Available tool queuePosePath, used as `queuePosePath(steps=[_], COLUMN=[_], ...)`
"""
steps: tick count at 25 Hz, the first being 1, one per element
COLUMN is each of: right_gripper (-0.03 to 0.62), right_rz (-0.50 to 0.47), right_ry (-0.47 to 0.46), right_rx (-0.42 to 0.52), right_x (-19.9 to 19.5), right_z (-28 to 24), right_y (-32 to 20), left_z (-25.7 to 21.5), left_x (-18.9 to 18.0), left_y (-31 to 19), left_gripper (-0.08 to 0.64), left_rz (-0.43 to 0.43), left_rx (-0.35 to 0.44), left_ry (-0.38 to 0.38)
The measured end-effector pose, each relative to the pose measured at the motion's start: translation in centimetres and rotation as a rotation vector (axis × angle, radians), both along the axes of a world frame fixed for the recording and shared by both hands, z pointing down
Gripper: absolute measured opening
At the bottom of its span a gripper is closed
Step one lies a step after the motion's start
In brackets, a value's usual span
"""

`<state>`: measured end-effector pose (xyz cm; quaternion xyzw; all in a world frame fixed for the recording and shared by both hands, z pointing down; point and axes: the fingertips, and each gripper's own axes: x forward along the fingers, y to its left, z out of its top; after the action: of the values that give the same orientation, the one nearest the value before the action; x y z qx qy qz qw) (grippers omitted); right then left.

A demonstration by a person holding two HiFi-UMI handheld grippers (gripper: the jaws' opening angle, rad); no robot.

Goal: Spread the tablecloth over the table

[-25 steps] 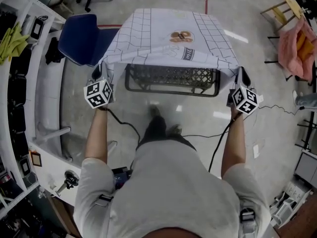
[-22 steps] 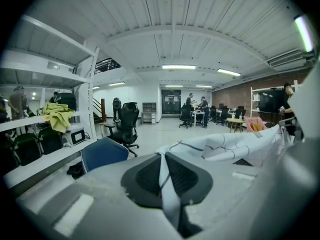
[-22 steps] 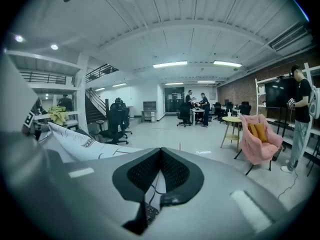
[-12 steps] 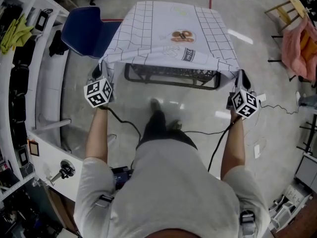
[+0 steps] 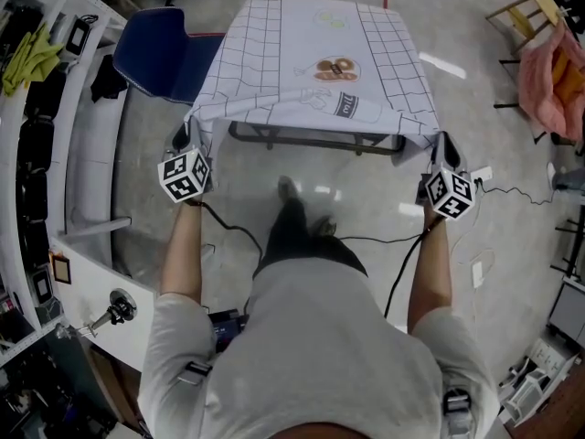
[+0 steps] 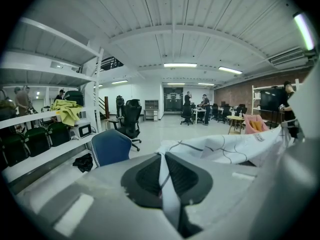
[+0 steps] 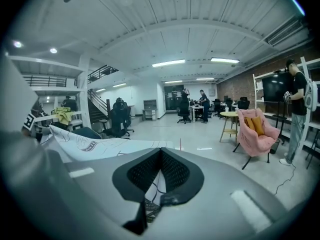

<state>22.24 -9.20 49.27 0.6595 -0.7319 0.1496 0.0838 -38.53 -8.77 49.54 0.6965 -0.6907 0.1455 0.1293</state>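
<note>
A white tablecloth [image 5: 311, 62] with a black grid and printed drawings lies stretched over the table; its near edge hangs in the air between my two grippers. My left gripper [image 5: 189, 137] is shut on the near left corner, and the cloth [image 6: 167, 184] runs pinched between its jaws. My right gripper [image 5: 442, 144] is shut on the near right corner, with a strip of cloth [image 7: 152, 181] caught between its jaws. Under the near edge a dark bar of the table frame [image 5: 311, 138] shows. The tabletop itself is hidden by the cloth.
A blue chair [image 5: 164, 53] stands against the table's left side, and white shelving [image 5: 37, 126] runs along the left. A pink-draped chair [image 5: 548, 71] stands far right. Black cables [image 5: 366, 241] trail over the floor near the person's feet.
Both grippers have drawn the cloth's near edge toward the person; the dark mesh basket under the table, visible before, is now almost covered by it.
</note>
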Motion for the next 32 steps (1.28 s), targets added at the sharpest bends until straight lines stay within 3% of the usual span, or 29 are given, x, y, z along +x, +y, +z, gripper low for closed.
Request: queuePosePath(steps=[32], right_gripper=[0.006], right_rz=[-0.036], right_ry=[0.046], right_rx=[-0.101], right_x=[-0.1], right_z=[-1.8], right_y=[-1.0], left_z=[0.5], left_x=[0.1], left_y=[2.0], left_gripper=[0.025], left_rz=[-0.050], left_rx=[-0.112], left_ry=[0.057])
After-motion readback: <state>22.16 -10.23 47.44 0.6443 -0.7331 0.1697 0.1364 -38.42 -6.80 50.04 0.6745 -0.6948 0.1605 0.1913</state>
